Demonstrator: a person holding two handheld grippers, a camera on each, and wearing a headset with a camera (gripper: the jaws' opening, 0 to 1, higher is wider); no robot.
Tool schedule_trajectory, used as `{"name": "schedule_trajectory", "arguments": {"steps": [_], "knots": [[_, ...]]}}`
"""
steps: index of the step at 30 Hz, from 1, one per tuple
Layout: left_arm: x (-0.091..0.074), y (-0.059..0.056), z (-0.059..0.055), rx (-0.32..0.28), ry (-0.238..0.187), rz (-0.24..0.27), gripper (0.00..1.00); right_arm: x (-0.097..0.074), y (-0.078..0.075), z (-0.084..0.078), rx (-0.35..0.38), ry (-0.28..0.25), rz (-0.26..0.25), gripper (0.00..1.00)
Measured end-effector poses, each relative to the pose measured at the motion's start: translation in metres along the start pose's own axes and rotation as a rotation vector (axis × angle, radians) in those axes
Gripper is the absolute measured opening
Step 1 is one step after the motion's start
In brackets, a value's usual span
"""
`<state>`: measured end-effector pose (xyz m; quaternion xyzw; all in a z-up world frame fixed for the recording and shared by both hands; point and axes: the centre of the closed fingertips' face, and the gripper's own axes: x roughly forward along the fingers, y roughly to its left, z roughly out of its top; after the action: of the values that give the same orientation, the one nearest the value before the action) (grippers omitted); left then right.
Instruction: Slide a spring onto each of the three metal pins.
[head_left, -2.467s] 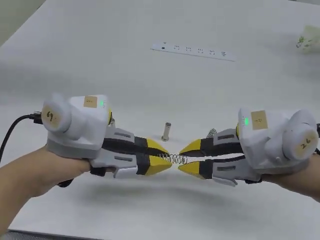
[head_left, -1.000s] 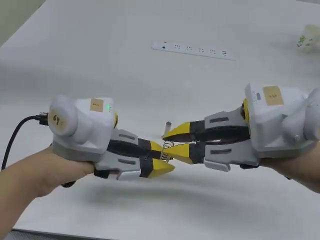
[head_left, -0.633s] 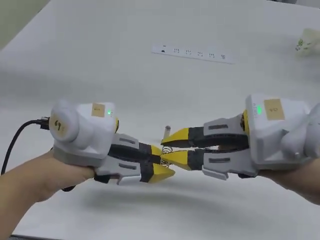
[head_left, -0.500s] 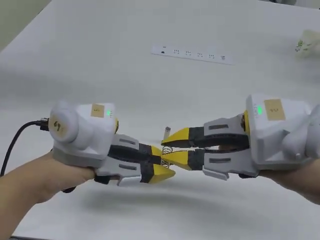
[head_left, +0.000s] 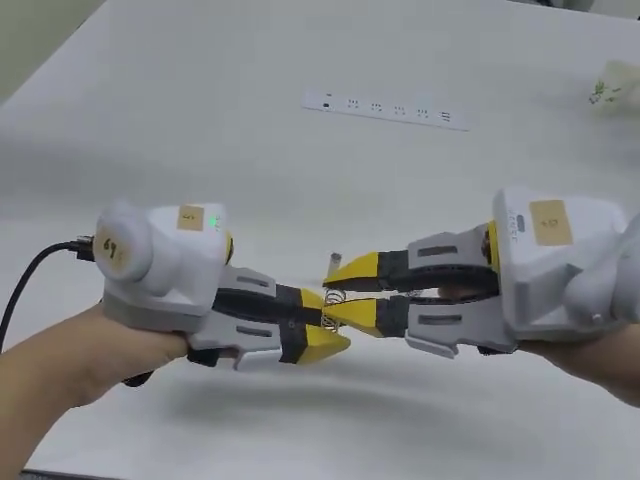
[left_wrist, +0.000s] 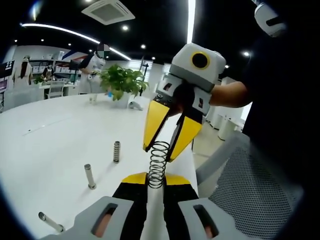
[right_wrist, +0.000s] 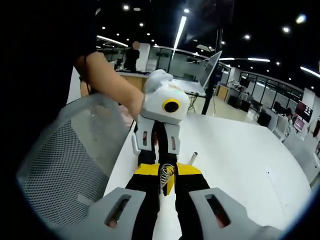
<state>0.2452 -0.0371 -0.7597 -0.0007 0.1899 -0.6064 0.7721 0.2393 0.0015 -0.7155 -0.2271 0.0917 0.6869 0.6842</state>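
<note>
The two grippers meet nose to nose low in the middle of the head view, above the white table (head_left: 200, 120). The left gripper (head_left: 325, 322) comes in from the lower left, and its jaws are clenched on one end of the spring (head_left: 333, 298). In the left gripper view the coil (left_wrist: 157, 165) rises straight up from between those pinched yellow tips.

The right gripper (head_left: 335, 297) reaches in from the right side of the frame. Its jaws are spread in a narrow V, with the free end of the spring sitting between them. In the right gripper view there is a little gap on either side of the coil (right_wrist: 166, 176), so that gripper is released rather than squeezing.

A pin (head_left: 333, 261) peeks up just behind the right gripper's upper jaw in the head view. In the lower left of the left gripper view, the far pin (left_wrist: 116, 151) looks wrapped in coils and the middle pin (left_wrist: 89, 176) stands bare. The near pin (left_wrist: 50, 222) sits slanted near the edge of that frame.

A power strip (head_left: 385, 108) lies across the upper middle of the head view. A mesh chair (left_wrist: 240, 185) fills the lower right of the left gripper view.
</note>
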Motion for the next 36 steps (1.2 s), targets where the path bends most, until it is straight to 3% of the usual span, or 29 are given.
{"name": "schedule_trajectory", "arguments": {"steps": [13,36], "knots": [[-0.003,0.001,0.001,-0.028,-0.009,0.019,0.09,0.002,-0.004,-0.001,0.006,0.0,-0.01,0.07],[-0.021,0.015,0.003,-0.043,-0.029,0.109,0.34,0.004,-0.011,-0.002,-0.002,0.007,-0.04,0.07]]}}
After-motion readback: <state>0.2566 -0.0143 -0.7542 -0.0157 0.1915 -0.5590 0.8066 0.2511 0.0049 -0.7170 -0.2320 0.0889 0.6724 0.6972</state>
